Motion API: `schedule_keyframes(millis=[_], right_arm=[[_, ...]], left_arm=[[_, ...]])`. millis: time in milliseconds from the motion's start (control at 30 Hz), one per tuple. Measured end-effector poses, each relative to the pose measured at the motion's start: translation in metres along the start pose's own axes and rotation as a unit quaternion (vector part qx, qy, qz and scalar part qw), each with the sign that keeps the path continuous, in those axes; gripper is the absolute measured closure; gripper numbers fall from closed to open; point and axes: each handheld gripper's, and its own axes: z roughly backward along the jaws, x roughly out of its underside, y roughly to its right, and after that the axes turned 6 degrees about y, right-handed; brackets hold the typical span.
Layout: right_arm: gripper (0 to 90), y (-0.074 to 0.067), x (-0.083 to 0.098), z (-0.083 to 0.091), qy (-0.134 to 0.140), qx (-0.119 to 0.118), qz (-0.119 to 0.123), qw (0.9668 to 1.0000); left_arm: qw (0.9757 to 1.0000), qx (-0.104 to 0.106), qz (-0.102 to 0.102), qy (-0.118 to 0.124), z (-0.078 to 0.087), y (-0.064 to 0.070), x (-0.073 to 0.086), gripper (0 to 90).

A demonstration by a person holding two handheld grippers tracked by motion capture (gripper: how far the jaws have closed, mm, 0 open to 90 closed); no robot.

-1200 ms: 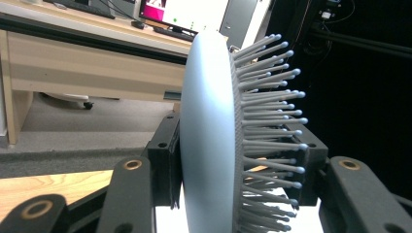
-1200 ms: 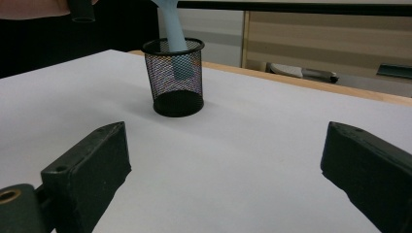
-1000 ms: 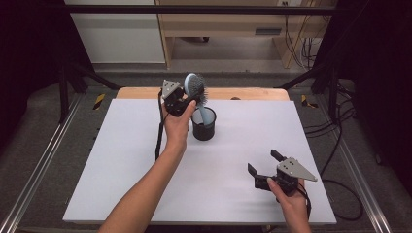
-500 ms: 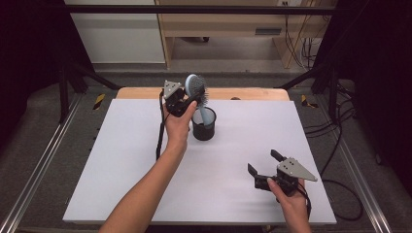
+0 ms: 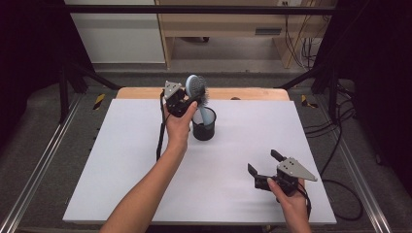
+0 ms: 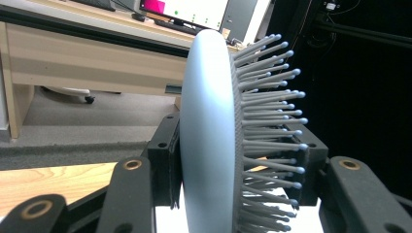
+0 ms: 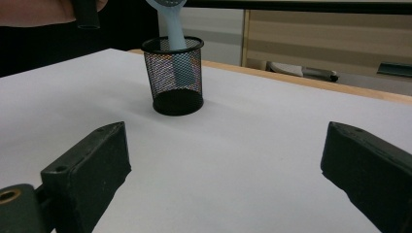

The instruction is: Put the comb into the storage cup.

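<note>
Gripping the pale-blue hairbrush (image 5: 196, 90) by its head, the left gripper (image 5: 182, 104) has its handle inside the black mesh cup (image 5: 204, 130) but unreleased; the right gripper (image 5: 265, 170) rests open-jawed, empty, well apart.

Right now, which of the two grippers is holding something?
The left gripper, by the mesh cup: its jaws clamp the head of a blue hairbrush whose handle stands in the cup. The right gripper is open, holding nothing.
</note>
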Motion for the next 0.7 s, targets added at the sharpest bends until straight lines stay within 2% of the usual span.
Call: schedule_keyframes(millis=[700], right_arm=[[3.8,0.0005,0.0005,-0.0003,-0.002,-0.001,0.001,1.0]], left_arm=[[1.0,-0.004,0.005,0.0,0.0,-0.0018,0.0067,49.1]])
